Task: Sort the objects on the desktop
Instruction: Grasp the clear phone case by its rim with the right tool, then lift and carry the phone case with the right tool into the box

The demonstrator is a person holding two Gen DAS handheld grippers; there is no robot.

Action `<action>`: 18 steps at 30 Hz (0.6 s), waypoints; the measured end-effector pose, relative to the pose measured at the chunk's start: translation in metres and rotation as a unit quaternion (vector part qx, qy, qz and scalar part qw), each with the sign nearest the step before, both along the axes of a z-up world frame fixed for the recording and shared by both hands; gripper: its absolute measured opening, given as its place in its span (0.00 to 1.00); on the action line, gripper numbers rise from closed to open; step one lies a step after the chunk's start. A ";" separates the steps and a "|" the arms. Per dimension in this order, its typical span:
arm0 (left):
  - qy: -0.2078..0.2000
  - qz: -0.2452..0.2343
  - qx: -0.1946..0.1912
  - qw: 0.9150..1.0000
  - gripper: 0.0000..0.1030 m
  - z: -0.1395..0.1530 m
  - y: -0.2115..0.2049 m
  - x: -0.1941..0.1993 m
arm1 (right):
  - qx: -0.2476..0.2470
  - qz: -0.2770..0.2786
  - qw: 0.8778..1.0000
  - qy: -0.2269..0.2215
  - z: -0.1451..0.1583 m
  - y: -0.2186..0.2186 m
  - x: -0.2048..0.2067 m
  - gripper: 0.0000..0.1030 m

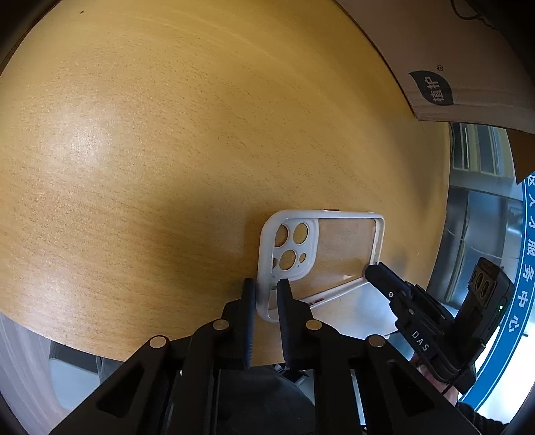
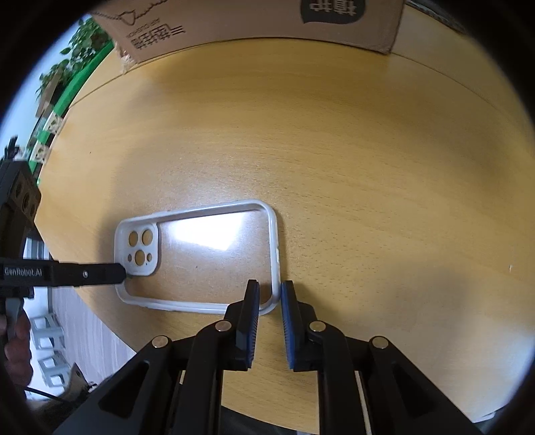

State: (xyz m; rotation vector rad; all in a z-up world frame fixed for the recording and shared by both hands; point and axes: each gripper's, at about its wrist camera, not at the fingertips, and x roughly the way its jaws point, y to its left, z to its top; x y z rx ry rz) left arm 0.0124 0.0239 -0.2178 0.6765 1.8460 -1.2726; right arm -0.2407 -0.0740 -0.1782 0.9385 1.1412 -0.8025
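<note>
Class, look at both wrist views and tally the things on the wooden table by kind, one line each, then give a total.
Clear phone case with white rim: 1
Cardboard box with printed logo: 1
Total: 2
Both lie on the wooden table; the case is near its edge, the box at the far side.

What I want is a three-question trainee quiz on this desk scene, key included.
1. True or false: the phone case holds a phone.
2. Which end of the case does the left gripper clamp? A: the camera-cutout end. B: the opposite end.
3. Fill in: at the table's far edge stands a cardboard ____.

Key: 1 false, the wood shows through the clear back and the cutouts. 2 A. 3 box.
</note>
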 end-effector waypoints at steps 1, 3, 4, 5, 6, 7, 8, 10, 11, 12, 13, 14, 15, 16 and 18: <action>-0.001 -0.001 0.001 1.000 0.11 0.000 0.000 0.000 | 0.002 -0.002 1.000 -0.002 -0.001 -0.001 -0.003 0.11; -0.009 -0.009 0.002 1.000 0.07 0.001 0.000 -0.001 | 0.010 -0.009 1.000 -0.010 -0.003 -0.002 -0.007 0.08; -0.013 -0.011 0.002 1.000 0.07 0.001 -0.001 -0.002 | 0.014 -0.011 1.000 -0.014 -0.003 -0.002 -0.009 0.08; -0.017 -0.014 0.002 1.000 0.07 0.002 -0.002 -0.002 | 0.017 -0.011 1.000 -0.018 -0.002 0.000 -0.011 0.08; -0.020 -0.017 0.001 1.000 0.07 0.002 -0.003 -0.003 | 0.020 -0.011 0.999 -0.022 -0.002 0.001 -0.013 0.08; -0.024 -0.020 0.000 1.000 0.06 0.004 -0.002 -0.003 | 0.018 -0.012 0.999 -0.025 0.001 0.004 -0.013 0.08; -0.021 -0.022 -0.003 1.000 0.06 0.007 -0.002 -0.002 | 0.013 -0.012 0.999 -0.028 0.006 0.007 -0.015 0.08; -0.019 -0.028 -0.012 0.999 0.06 0.018 -0.002 0.000 | 0.004 -0.014 0.999 -0.040 0.021 0.012 -0.018 0.08; -0.018 -0.033 -0.018 0.999 0.06 0.025 -0.002 0.002 | 0.000 -0.015 0.999 -0.046 0.028 0.014 -0.018 0.08; -0.019 -0.040 -0.027 0.999 0.06 0.037 -0.001 0.002 | -0.004 -0.016 0.998 -0.053 0.036 0.017 -0.017 0.08; -0.020 -0.047 -0.036 0.998 0.06 0.049 -0.001 0.003 | -0.012 -0.017 0.998 -0.060 0.045 0.019 -0.018 0.08; -0.020 -0.053 -0.044 0.997 0.06 0.061 0.000 0.003 | -0.023 -0.017 0.997 -0.068 0.057 0.020 -0.020 0.08; -0.022 -0.060 -0.055 0.996 0.06 0.076 0.000 0.003 | -0.039 -0.017 0.996 -0.079 0.073 0.023 -0.021 0.08; -0.025 -0.068 -0.072 0.995 0.06 0.097 0.001 0.004 | -0.057 -0.018 0.994 -0.091 0.092 0.026 -0.023 0.08; -0.031 -0.078 -0.100 0.991 0.06 0.130 0.001 0.005 | -0.088 -0.017 0.990 -0.112 0.124 0.028 -0.022 0.08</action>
